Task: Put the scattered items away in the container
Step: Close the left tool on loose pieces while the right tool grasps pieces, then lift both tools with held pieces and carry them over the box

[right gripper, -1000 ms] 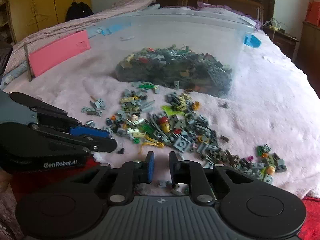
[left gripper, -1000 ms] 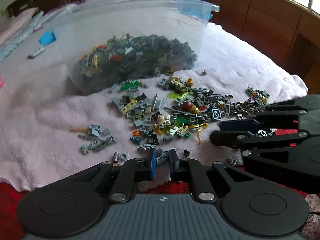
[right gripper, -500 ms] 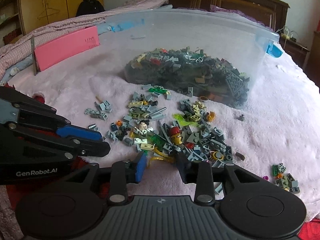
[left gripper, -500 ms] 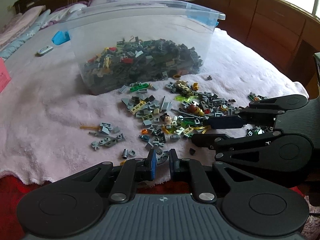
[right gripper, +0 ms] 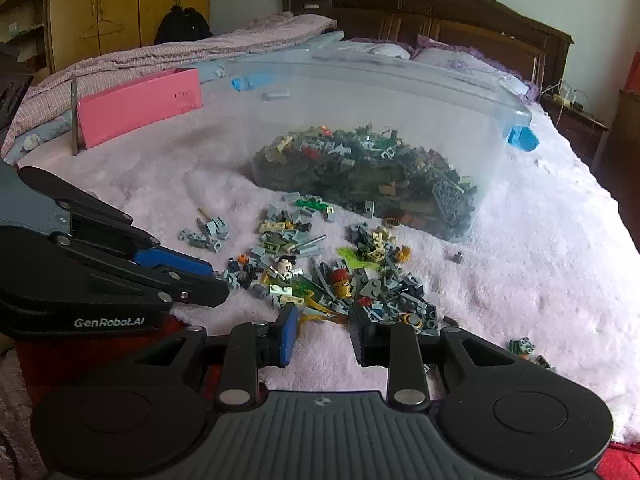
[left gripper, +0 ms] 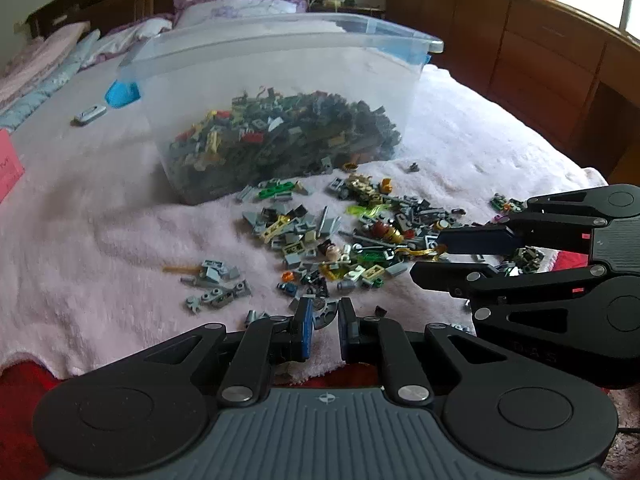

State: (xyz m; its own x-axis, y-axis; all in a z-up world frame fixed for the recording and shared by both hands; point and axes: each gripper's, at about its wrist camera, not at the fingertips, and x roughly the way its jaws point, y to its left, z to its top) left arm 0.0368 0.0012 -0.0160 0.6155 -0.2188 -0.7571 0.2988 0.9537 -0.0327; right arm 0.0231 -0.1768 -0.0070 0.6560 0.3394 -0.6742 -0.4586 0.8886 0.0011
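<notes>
A clear plastic bin (left gripper: 280,52) with blue handles stands on a pale pink blanket (left gripper: 100,240) and holds a heap of small toy bricks; it also shows in the right wrist view (right gripper: 400,92). Many loose bricks (left gripper: 352,236) lie scattered in front of it, also seen in the right wrist view (right gripper: 332,272). My left gripper (left gripper: 322,316) has its jaws narrowly apart, empty, over a grey round piece at the near edge of the pile. My right gripper (right gripper: 322,320) is open, low over the near edge of the pile by a yellow curved piece, empty.
A pink box (right gripper: 140,106) stands at the left on the bed. A small grey cluster of bricks (left gripper: 216,284) lies apart on the left, another small cluster (right gripper: 524,348) at the right. Wooden cabinets (left gripper: 540,40) line the right side. The blanket's front edge meets red fabric (left gripper: 20,400).
My right gripper has opened and moved forward to the near edge of the pile. Both views have drawn closer to the bin. My left gripper keeps its narrow gap.
</notes>
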